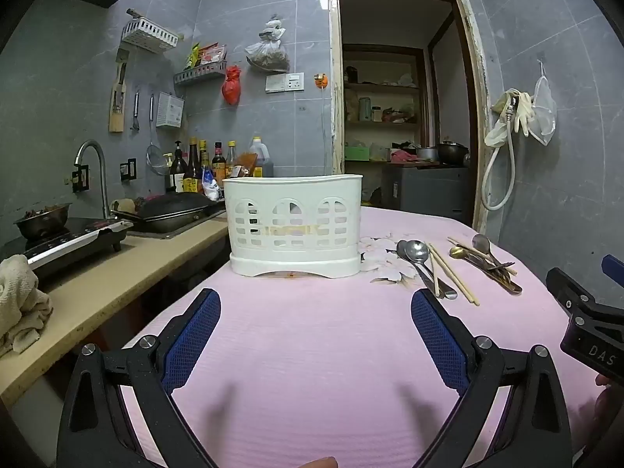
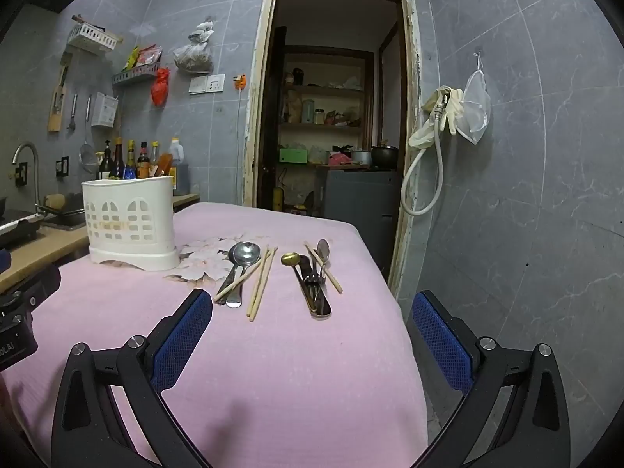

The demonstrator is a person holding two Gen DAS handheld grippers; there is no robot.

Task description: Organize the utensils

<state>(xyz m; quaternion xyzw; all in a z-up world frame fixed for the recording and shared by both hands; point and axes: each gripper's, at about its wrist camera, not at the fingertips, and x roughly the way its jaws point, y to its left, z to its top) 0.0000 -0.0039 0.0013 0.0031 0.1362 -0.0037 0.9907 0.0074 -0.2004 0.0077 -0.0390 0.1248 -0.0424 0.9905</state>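
Note:
A white plastic utensil holder (image 1: 294, 226) stands upright on the pink tablecloth (image 1: 312, 343); it also shows in the right wrist view (image 2: 130, 222). To its right lie two steel spoons (image 2: 241, 261) with wooden chopsticks (image 2: 261, 284), and a second pile with a gold spoon (image 2: 290, 259), a fork (image 2: 312, 277) and dark cutlery. The same piles show in the left wrist view, spoons (image 1: 417, 253) and gold spoon (image 1: 456, 251). My left gripper (image 1: 316, 300) is open and empty, facing the holder. My right gripper (image 2: 312, 304) is open and empty, just short of the utensils.
A kitchen counter (image 1: 117, 273) with an induction cooker (image 1: 70, 241), a sink, a wok and sauce bottles (image 1: 202, 163) runs along the left. A cloth (image 1: 19, 304) lies on it. The table's right edge (image 2: 397, 312) drops beside a tiled wall; a doorway (image 2: 331, 117) is behind.

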